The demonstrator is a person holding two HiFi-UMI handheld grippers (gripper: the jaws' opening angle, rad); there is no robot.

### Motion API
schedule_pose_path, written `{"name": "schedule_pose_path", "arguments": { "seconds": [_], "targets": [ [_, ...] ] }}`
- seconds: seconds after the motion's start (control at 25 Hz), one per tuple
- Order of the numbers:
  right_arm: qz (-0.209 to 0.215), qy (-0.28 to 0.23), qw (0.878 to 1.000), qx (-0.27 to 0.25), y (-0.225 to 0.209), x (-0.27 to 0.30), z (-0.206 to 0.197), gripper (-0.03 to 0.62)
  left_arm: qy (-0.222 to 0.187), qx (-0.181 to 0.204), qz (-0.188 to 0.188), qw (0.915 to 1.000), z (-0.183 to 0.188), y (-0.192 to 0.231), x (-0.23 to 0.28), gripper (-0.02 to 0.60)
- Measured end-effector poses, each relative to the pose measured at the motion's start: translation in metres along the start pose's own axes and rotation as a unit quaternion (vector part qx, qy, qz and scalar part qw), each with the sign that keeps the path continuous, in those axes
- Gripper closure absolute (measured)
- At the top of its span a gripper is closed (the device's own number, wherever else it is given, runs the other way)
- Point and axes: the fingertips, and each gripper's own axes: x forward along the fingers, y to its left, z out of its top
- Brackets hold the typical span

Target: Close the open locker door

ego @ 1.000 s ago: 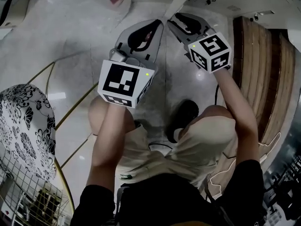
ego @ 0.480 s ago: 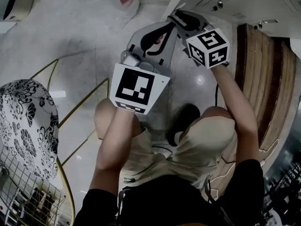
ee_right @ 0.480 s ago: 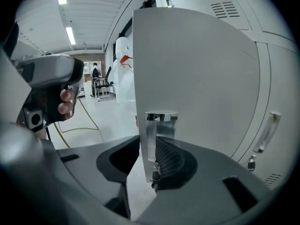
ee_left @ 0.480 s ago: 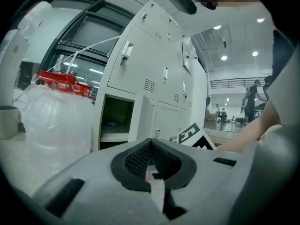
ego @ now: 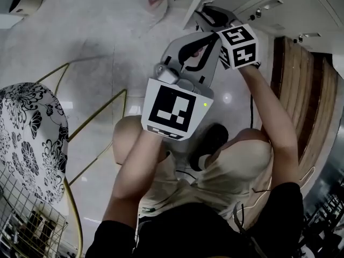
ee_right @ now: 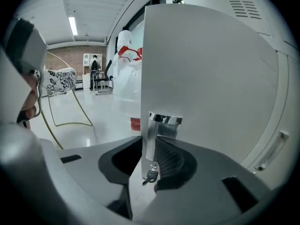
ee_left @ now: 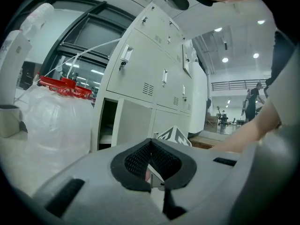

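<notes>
Closing in on the target, the right gripper (ee_right: 150, 156) has the free edge of the locker door (ee_right: 211, 78) standing right between its jaws. The jaws are narrowing on it, at about half width, with the right pad just beside the chrome lock plate (ee_right: 165, 120) and a sliver of room on the other side. A small key (ee_right: 150, 176) dangles below that plate, down inside the jaw gap.

The door stands swung out from the bank of lockers (ee_left: 154, 74), and from the left gripper view it shows as a pale panel beside its dark open compartment (ee_left: 107, 125), down in the bottom row. The left gripper (ee_left: 151, 143) has its fingertips together and nothing in them. In the head view it sits just beside the right one, its tips near the right gripper's marker cube (ego: 239, 46).

Over to the side a big clear plastic bag (ee_left: 56, 121) with red handles stands on the floor by the lockers. A flower-patterned chair (ego: 32, 138) with a gold frame sits well away on the grey marble floor (ego: 97, 52).
</notes>
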Motion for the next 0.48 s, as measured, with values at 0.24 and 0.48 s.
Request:
{"name": "schedule_pose_path", "arguments": {
  "seconds": [0.24,0.48],
  "targets": [
    [-0.002,-0.01,1.0,0.004,-0.006,0.014,0.009,0.519,0.008,0.008,0.015,0.9998,-0.002,0.009,0.001,0.565],
    [0.003,-0.019,1.0,0.002,-0.01,0.021,0.013,0.522,0.013,-0.005,0.031,0.9994,-0.005,0.021,0.0,0.565]
  ]
}}
